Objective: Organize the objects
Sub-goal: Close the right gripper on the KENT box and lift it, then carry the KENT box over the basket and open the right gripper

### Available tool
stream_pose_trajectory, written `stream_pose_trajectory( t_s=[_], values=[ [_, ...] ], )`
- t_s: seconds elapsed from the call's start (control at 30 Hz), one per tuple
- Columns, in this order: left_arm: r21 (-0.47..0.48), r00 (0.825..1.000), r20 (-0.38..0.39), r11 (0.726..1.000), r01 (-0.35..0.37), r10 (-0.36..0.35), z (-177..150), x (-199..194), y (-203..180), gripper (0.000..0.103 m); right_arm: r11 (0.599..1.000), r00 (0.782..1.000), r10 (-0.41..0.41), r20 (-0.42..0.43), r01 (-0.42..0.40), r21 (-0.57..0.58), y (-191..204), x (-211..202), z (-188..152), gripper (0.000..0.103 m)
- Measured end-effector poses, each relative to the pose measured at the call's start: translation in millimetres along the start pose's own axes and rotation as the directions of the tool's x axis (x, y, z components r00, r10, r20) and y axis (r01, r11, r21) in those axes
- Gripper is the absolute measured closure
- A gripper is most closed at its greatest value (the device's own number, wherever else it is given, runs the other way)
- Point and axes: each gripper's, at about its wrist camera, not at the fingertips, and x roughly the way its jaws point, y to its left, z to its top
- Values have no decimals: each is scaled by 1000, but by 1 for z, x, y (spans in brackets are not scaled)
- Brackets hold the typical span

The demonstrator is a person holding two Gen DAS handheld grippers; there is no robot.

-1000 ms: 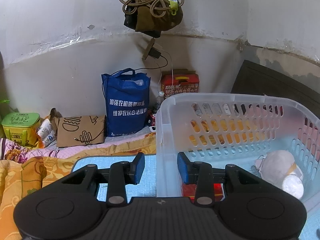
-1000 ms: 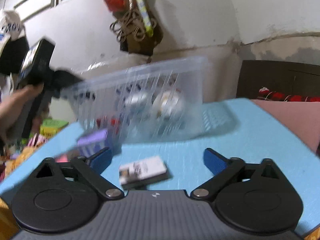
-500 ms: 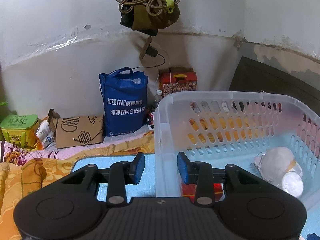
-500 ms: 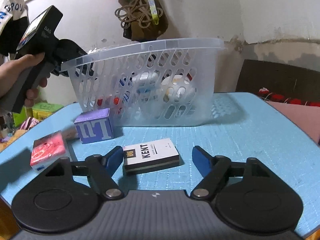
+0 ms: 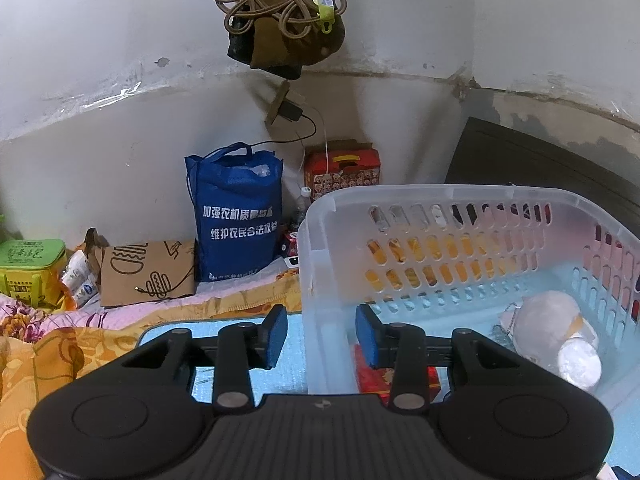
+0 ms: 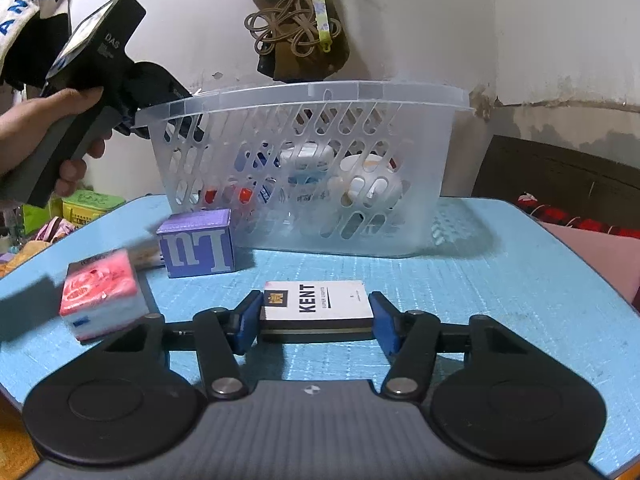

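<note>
The right gripper [image 6: 316, 322] is closing on the KENT pack [image 6: 316, 300], lying flat at 6 o'clock from the basket [image 6: 312, 100]. A pad-edge hold could let it slip. The left gripper [image 5: 322, 334] straddles the basket wall, pads not seen pressing. A blue mat [image 6: 500, 280] by a stained wall [image 5: 100, 140] is seen.

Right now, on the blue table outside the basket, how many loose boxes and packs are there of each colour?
Purple box: 1
Pink-and-white pack: 1
White KENT pack: 1
Pale peach box, half hidden behind the purple one: 1
Total: 4
</note>
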Motion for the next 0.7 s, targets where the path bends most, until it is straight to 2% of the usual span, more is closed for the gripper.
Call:
stream_pose_trajectory(
  t_s=[0.27,0.33,0.4,0.5,0.53,0.6,0.7],
  values=[
    [-6,1000,0,1000,8,-8,1,1,1,60,1000,1000,-10,13,10,6,-2,-12,13,43],
    [-15,1000,-5,1000,17,-17,1,1,2,60,999,998,31,48,-33,42,-9,-26,24,43],
    [-24,999,-14,999,31,-32,1,2,5,60,990,988,113,101,-120,70,-20,-43,40,43],
    [-36,999,-21,998,43,-44,2,3,7,59,988,972,116,204,-134,77,-33,-66,74,43],
    [-35,999,-22,998,42,-43,2,4,7,59,991,967,101,235,-119,66,-35,-70,88,43],
    [-42,999,-25,998,45,-46,2,4,8,59,999,958,24,287,-36,39,-35,-67,117,43],
    [-55,999,-27,997,45,-46,1,5,9,59,998,966,-66,249,63,21,-36,-26,156,43]
  ],
)
